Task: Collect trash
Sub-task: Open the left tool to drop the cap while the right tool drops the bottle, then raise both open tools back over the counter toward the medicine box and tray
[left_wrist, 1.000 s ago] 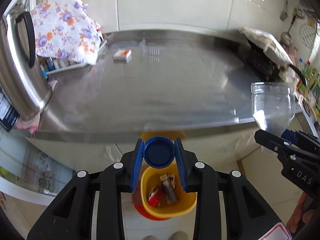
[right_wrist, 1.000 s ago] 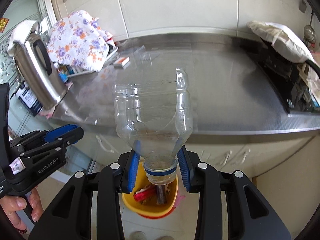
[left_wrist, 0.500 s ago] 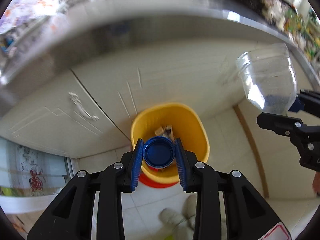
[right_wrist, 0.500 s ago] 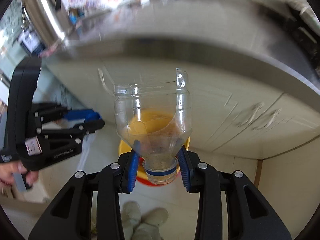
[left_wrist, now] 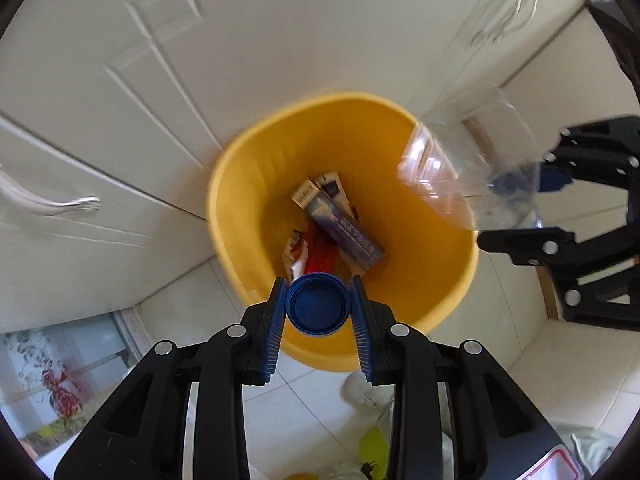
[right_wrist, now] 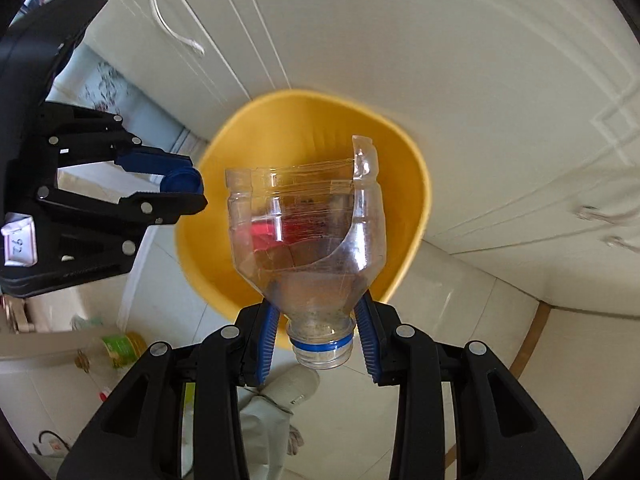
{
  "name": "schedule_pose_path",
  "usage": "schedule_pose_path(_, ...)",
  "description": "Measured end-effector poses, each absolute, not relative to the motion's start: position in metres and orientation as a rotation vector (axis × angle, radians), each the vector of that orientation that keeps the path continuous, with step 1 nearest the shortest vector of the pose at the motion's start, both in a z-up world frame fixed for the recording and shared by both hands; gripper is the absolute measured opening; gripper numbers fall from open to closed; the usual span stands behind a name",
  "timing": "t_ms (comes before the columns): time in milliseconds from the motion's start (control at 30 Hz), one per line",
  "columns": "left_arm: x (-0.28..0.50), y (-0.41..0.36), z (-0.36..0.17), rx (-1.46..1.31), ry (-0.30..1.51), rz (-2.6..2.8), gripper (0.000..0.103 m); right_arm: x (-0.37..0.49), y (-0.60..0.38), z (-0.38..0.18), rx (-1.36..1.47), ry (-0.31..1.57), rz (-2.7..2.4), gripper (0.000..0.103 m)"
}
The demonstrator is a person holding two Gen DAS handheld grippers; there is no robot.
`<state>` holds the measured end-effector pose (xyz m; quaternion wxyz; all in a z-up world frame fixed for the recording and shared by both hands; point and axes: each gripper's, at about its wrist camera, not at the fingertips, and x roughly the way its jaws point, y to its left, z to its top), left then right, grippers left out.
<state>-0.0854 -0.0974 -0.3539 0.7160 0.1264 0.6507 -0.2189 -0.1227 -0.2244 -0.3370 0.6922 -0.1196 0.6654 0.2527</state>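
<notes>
Pale tiled floor (left_wrist: 560,364), running up to cream cabinet doors (left_wrist: 120,92). Standing directly on it, close against the cabinet: a yellow bin (left_wrist: 448,292), open-topped, with cartons and wrappers (left_wrist: 340,224) lying at its bottom. Beside the bin, in the right wrist view, a green-and-yellow container (right_wrist: 120,346) resting on the tiles, too blurred to name. Nearer the lower edge, a light-coloured shoe (right_wrist: 292,386), planted on the same floor just short of the bin.

One yellow bin (left_wrist: 240,208) stands on the floor. One blue cap (left_wrist: 318,305) and one cut clear bottle (right_wrist: 308,240) hang above the bin; two cartons (left_wrist: 340,216) lie inside it.
</notes>
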Motion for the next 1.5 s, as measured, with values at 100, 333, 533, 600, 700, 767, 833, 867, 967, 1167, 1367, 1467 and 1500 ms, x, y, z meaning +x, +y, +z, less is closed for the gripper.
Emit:
schedule_pose_path(100, -0.077, -0.098, -0.376, 0.292, 1.475, -0.493, 0.031, -0.115, -0.221, -0.359, -0.266, 1.517, 0.571, 0.038)
schedule_pose_path(333, -0.07, -0.098, -0.404, 0.274, 1.507, -0.503, 0.031, -0.106, -0.225, -0.385, -0.215, 1.548, 0.587, 0.038)
schedule_pose_path(533, -0.071, -0.093, -0.407, 0.245, 1.503, -0.495, 0.034, -0.098, -0.232, -0.387, -0.186, 1.543, 0.592, 0.045)
schedule_pose_path(600, -0.071, -0.092, -0.403, 0.243, 1.497, -0.488, 0.051, -0.096, -0.234, -0.383, -0.182, 1.531, 0.592, 0.066)
schedule_pose_path(700, -0.071, -0.09, -0.401, 0.231, 1.49, -0.485, 0.054, -0.094, -0.237, -0.378, -0.175, 1.514, 0.588, 0.068)
schedule_pose_path(767, -0.072, -0.09, -0.399, 0.232, 1.488, -0.483, 0.054, -0.092, -0.24, -0.373, -0.174, 1.501, 0.582, 0.068)
schedule_pose_path(833, -0.073, -0.09, -0.397, 0.234, 1.487, -0.482, 0.054, -0.092, -0.244, -0.369, -0.17, 1.498, 0.579, 0.068)
schedule_pose_path(867, -0.074, -0.09, -0.395, 0.235, 1.486, -0.481, 0.054, -0.091, -0.246, -0.367, -0.169, 1.495, 0.576, 0.068)
schedule_pose_path(967, -0.074, -0.092, -0.393, 0.236, 1.482, -0.475, 0.054, -0.094, -0.25, -0.361, -0.164, 1.487, 0.57, 0.068)
schedule_pose_path(1167, -0.079, -0.09, -0.373, 0.227, 1.462, -0.458, 0.054, -0.098, -0.255, -0.342, -0.148, 1.462, 0.556, 0.068)
schedule_pose_path(1367, -0.099, -0.079, -0.332, 0.14, 1.41, -0.395, 0.054, -0.12, -0.257, -0.297, -0.118, 1.4, 0.523, 0.068)
schedule_pose_path(1467, -0.113, -0.076, -0.304, 0.095, 1.371, -0.356, 0.054, -0.136, -0.257, -0.268, -0.118, 1.353, 0.515, 0.068)
schedule_pose_path(1500, -0.118, -0.076, -0.293, 0.08, 1.354, -0.34, 0.054, -0.142, -0.258, -0.255, -0.106, 1.334, 0.516, 0.068)
